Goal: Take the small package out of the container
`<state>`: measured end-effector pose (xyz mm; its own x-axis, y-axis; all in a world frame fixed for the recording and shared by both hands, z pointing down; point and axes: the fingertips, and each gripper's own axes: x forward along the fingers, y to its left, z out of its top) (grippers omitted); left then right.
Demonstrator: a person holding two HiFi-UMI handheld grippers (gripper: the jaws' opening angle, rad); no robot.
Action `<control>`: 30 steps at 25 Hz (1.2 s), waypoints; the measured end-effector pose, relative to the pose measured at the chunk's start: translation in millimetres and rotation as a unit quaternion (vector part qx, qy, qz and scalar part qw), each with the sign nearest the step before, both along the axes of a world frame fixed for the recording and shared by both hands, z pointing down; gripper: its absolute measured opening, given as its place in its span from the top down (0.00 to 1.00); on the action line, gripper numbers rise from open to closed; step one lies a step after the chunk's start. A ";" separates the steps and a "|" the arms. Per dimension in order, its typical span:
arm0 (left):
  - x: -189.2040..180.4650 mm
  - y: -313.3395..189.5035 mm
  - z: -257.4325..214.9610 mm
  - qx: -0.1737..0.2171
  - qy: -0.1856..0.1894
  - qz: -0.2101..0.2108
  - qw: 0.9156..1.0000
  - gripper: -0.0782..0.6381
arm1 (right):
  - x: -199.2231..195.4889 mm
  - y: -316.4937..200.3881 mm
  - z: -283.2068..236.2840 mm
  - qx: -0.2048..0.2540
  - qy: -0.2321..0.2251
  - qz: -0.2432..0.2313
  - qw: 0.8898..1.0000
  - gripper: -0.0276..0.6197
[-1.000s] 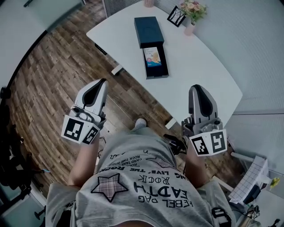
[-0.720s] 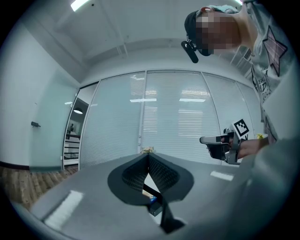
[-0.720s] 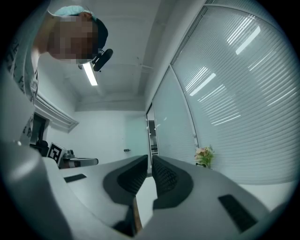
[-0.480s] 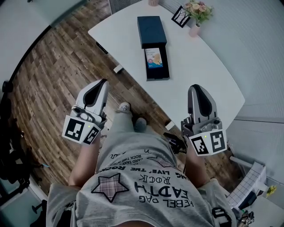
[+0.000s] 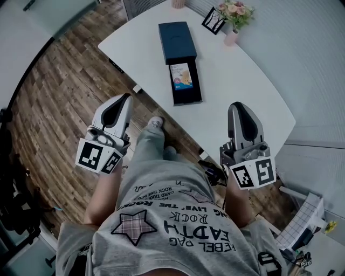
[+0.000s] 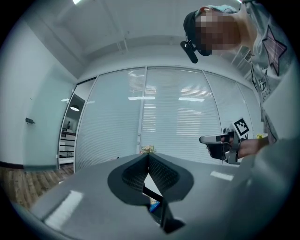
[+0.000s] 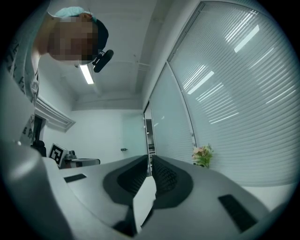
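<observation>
A dark open container [image 5: 187,85] lies on the white table [image 5: 242,86], with the small colourful package [image 5: 181,74] in its far end. Its dark lid [image 5: 177,41] rests just beyond it. Both grippers hang in the air short of the table, over the person's legs. My left gripper [image 5: 125,97] is shut and empty, to the left of the table over the wood floor. My right gripper [image 5: 237,105] is shut and empty, near the table's near edge. In the left gripper view the shut left gripper [image 6: 148,158] points toward the container [image 6: 159,211].
A pink vase of flowers [image 5: 233,16] and a small picture frame [image 5: 213,20] stand at the table's far end. Wood floor [image 5: 70,91] lies to the left. The person's foot [image 5: 155,123] is just in front of the table. Glass walls with blinds surround the room.
The person's leg and foot have stepped forward toward the table, and the view has shifted a little. Both grippers stay shut and held as before.
</observation>
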<state>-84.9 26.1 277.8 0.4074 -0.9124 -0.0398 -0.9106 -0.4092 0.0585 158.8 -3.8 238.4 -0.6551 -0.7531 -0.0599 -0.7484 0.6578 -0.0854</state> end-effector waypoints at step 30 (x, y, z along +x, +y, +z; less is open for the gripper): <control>-34.5 -249.4 9.0 -0.018 0.012 0.170 0.985 0.88 | -53.4 -173.8 4.8 -0.027 0.017 0.143 0.989 0.90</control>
